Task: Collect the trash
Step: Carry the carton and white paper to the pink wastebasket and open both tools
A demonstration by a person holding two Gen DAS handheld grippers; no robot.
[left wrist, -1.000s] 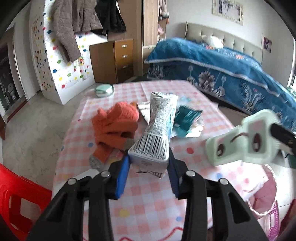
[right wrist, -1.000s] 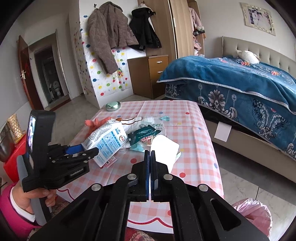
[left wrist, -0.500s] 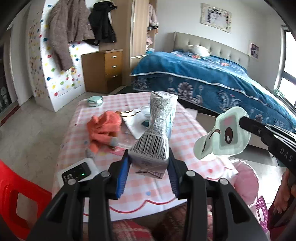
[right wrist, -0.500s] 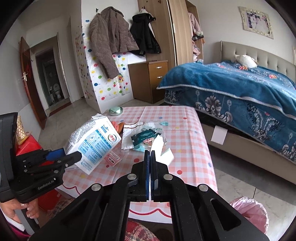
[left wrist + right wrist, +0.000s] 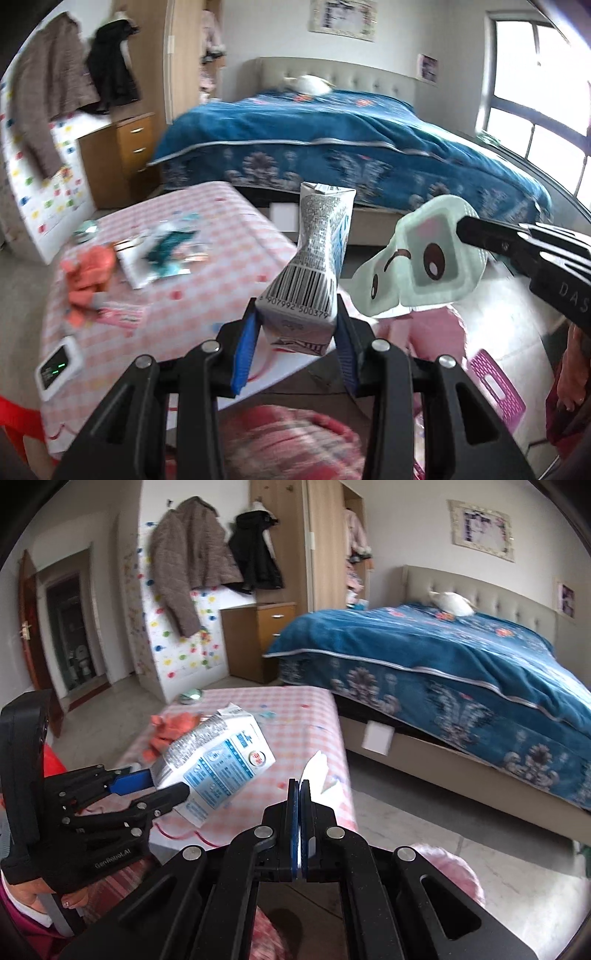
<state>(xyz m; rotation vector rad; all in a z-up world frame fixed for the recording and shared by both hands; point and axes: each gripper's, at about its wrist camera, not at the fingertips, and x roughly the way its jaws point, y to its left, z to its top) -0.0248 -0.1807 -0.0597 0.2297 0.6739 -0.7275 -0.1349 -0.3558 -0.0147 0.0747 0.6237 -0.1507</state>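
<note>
Both grippers swung off table, left jaws clamping carton (image 5: pixel 314 273), right pinching wrapper (image 5: pixel 417 266).

Bedroom — blue-quilted bed (image 5: pixel 461 657), bright window (image 5: pixel 535 122).

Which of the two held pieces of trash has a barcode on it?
The milk carton in the left gripper has the barcode on its end. The pale green wrapper in the right gripper shows cartoon eyes instead.

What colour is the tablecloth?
Pink and white checks with coloured dots on the tablecloth; clearest in the left wrist view.
</note>
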